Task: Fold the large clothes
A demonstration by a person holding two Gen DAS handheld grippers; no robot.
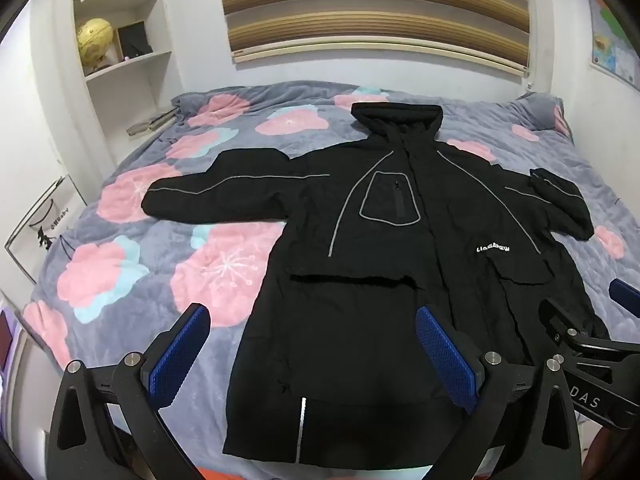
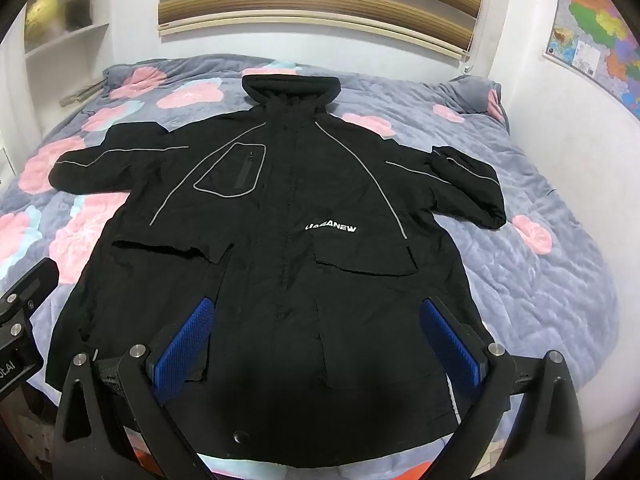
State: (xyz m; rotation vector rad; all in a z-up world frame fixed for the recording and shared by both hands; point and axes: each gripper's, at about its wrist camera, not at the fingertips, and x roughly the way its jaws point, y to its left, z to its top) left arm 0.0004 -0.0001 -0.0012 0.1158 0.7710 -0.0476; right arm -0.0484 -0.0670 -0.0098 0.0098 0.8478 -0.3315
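Two tools hover spread wide and empty over a black hooded jacket (image 2: 280, 208) lying flat, front up, on the floral bedspread (image 2: 540, 280): left tool (image 1: 312, 344), right tool (image 2: 320, 340). White chest lettering partly reads "ANEW"; the right tool's body shows "DAS".

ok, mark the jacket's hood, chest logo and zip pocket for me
hood (image 2: 291, 87): right wrist view, on the folded top edge.
chest logo (image 2: 330, 228): right wrist view, middle of the white lettering.
zip pocket (image 1: 390, 199): left wrist view, centre of the grey-outlined panel.
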